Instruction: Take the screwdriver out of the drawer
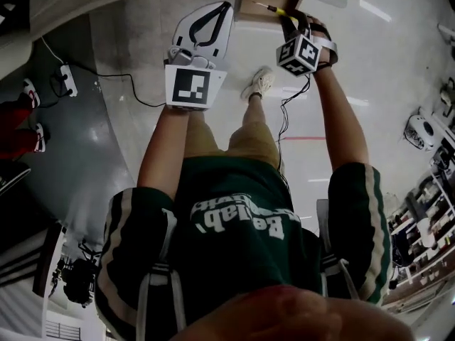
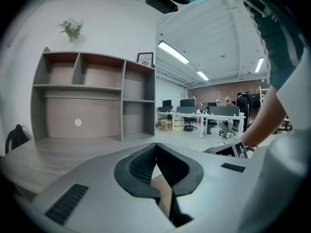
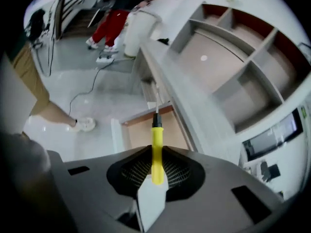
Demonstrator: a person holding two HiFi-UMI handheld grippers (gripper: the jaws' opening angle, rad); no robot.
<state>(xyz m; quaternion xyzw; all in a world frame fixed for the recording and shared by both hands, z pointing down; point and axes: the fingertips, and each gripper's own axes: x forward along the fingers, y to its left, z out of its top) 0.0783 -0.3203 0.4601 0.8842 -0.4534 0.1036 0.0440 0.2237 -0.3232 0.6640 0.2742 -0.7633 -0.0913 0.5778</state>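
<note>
The screwdriver [image 3: 156, 136] has a yellow handle, a black collar and a thin metal shaft. My right gripper [image 3: 156, 153] is shut on the handle, and the shaft points away from me over the open wooden drawer [image 3: 142, 132]. In the head view the screwdriver [image 1: 274, 9] sticks out to the left of the right gripper [image 1: 290, 18], above the drawer [image 1: 257, 3]. My left gripper [image 1: 226, 7] hangs beside it on the left. Its jaws [image 2: 156, 145] are shut with nothing between them.
A pale desk top [image 3: 193, 114] runs over the drawer, with a wooden shelf unit [image 2: 92, 96] on its back. A power strip [image 1: 69, 81] and cable lie on the floor at left. Someone in red trousers [image 3: 110, 27] stands nearby. My own foot [image 1: 260, 84] is below the drawer.
</note>
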